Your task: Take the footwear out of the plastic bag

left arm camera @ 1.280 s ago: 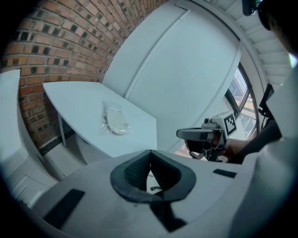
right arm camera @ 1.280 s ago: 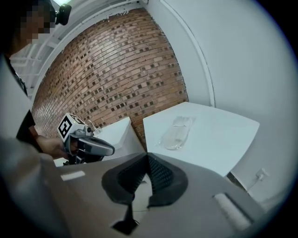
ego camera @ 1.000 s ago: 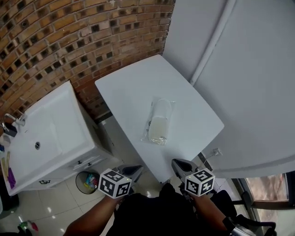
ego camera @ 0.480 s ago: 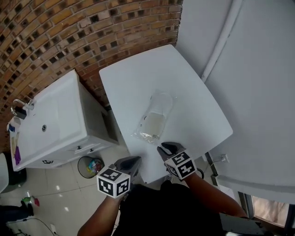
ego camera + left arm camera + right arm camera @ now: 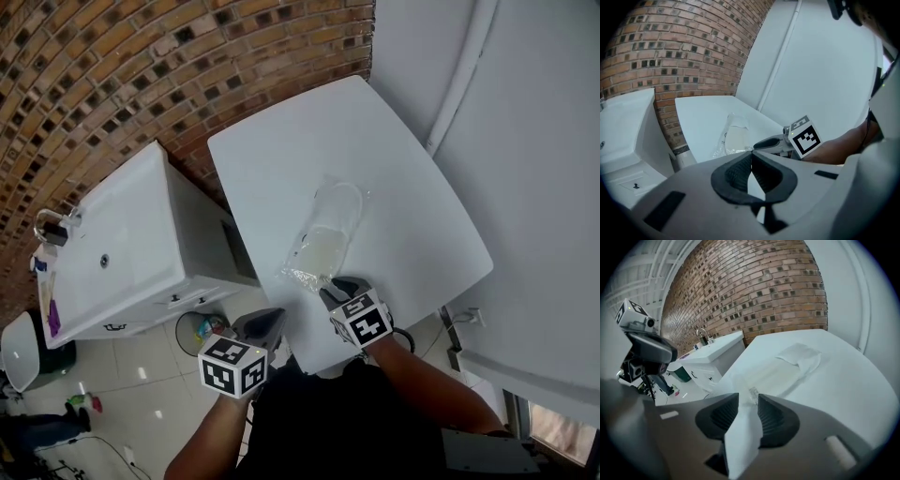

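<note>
- We find the plastic bag [image 5: 326,236] lying flat on the white table [image 5: 272,159], one end toward the table's near edge and the other toward the wall.
- The footwear [image 5: 324,253], pale in colour, is inside the bag, in the half nearer the person.
- The right gripper [image 5: 336,287] is at the bag's near end. Its jaws have just been opening and now stand wide apart. The bag's crinkled near edge shows in the gap at their tips, but the pads do not press on it.
- The left gripper [image 5: 270,321] is off the table, past its near-left edge and above the floor. Its jaws are closed together with nothing between them.
- A white sink cabinet [image 5: 131,244] stands just beside the table's left side, with a faucet [image 5: 52,228] at its far-left end.
- A waste bin [image 5: 195,330] with coloured contents sits on the floor in front of the cabinet, near the left gripper.
- A brick wall [image 5: 141,66] runs behind the cabinet and the table.
- A white pipe [image 5: 464,75] runs along the pale wall to the table's right.
</note>
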The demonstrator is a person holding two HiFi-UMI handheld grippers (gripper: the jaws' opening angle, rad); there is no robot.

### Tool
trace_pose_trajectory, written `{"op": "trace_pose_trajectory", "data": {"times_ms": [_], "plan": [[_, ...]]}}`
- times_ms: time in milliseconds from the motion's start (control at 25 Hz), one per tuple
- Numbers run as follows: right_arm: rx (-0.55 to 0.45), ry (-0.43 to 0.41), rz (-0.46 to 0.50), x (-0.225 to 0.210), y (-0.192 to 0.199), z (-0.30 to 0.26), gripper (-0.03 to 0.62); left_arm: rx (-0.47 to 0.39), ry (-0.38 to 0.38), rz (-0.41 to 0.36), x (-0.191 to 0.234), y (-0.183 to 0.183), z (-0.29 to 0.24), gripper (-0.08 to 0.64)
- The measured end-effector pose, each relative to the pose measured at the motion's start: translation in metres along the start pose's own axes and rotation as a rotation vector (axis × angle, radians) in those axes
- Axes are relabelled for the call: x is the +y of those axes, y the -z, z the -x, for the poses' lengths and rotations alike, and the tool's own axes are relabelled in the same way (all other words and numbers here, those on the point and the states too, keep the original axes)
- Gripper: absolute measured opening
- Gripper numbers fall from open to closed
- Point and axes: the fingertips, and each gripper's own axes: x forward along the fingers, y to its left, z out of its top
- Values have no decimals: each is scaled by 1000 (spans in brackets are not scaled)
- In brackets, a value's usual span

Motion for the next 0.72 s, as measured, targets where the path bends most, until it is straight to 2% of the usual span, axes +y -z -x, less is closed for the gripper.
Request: {"op": "trace_pose_trajectory", "data": {"times_ms": [160,360,480,600,720], "plan": [[50,44,11,-1,5,-10,117,37,49,-21,13,-5,-11,8],[74,82,108,-7,8,-10,75,62,83,-42,28,-12,-28,8],[91,97,164,-7,15,-5,52,77,105,-81,33,-17,-36,8],[116,86,291,-5,21,1,31,92,128,-155,32,-24,-48,8],[149,36,458,2,31,9,29,138,159,-272,23,-26,-66,8]]}}
